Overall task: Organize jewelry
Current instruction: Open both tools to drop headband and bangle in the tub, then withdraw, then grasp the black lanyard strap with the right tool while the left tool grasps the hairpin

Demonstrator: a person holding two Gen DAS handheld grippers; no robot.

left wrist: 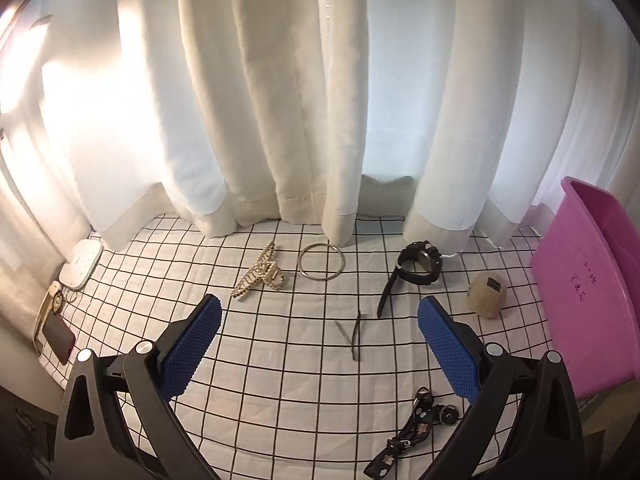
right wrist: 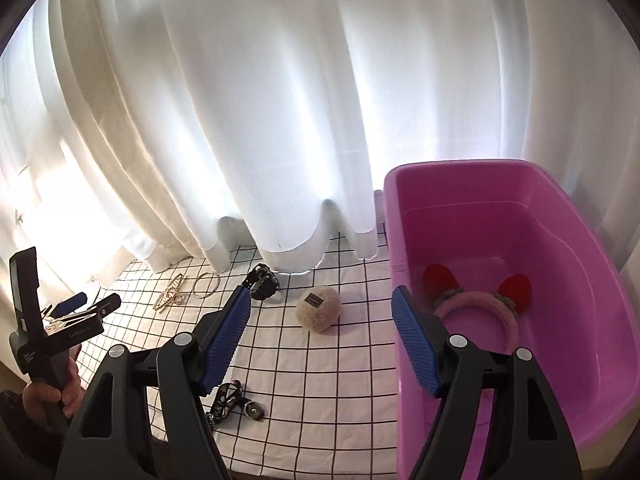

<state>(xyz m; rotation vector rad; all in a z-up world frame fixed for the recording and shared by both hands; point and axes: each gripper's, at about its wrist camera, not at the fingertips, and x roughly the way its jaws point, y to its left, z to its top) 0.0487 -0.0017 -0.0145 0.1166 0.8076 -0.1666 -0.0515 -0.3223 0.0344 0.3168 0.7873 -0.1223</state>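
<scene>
Both tongs stand open and hold nothing. From the left wrist, the left tongs [left wrist: 318,344] hang over the gridded bench [left wrist: 280,400], thin hairpins [left wrist: 354,334] between the pads; the pearl hair claw [left wrist: 260,272], metal bangle [left wrist: 321,261] and black watch [left wrist: 416,266] lie near the curtain. From the right wrist, the right tongs [right wrist: 320,340] straddle the pink tub's [right wrist: 400,240] near wall (a pink headband [right wrist: 480,312] already inside). I'd come down squarely on one piece, close gently, then carry it over the rim.
</scene>
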